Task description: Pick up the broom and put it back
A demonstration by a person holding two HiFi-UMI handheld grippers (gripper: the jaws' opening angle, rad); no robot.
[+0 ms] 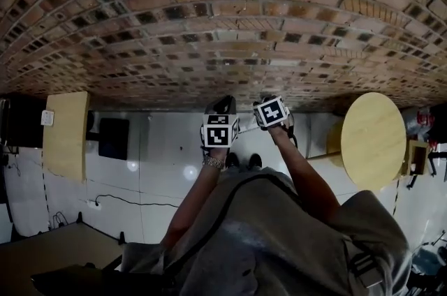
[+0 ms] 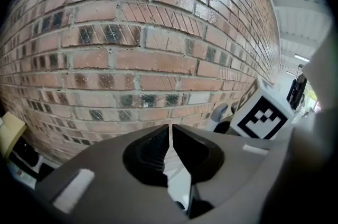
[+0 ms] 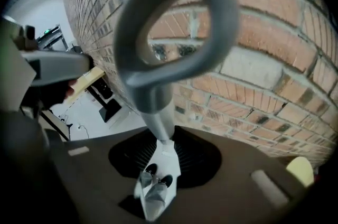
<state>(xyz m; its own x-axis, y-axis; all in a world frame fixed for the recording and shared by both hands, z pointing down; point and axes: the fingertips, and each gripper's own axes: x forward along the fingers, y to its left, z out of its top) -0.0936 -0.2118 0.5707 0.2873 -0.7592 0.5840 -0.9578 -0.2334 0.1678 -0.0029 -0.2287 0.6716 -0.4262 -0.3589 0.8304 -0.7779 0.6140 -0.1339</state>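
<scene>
The right gripper (image 3: 162, 139) is clamping the broom handle (image 3: 157, 112), pads pressing on it at lower centre of the right gripper view. The handle's grey hanging loop (image 3: 174, 22) is filling the upper centre, in front of the brick wall (image 3: 274, 75). The left gripper (image 2: 170, 132) is holding its jaws together, with nothing between them, and facing the same wall.

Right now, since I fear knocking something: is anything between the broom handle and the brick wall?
Nothing visible does. The right gripper grips the grey broom handle just below its loop, and only bare brick wall shows behind it.
</scene>
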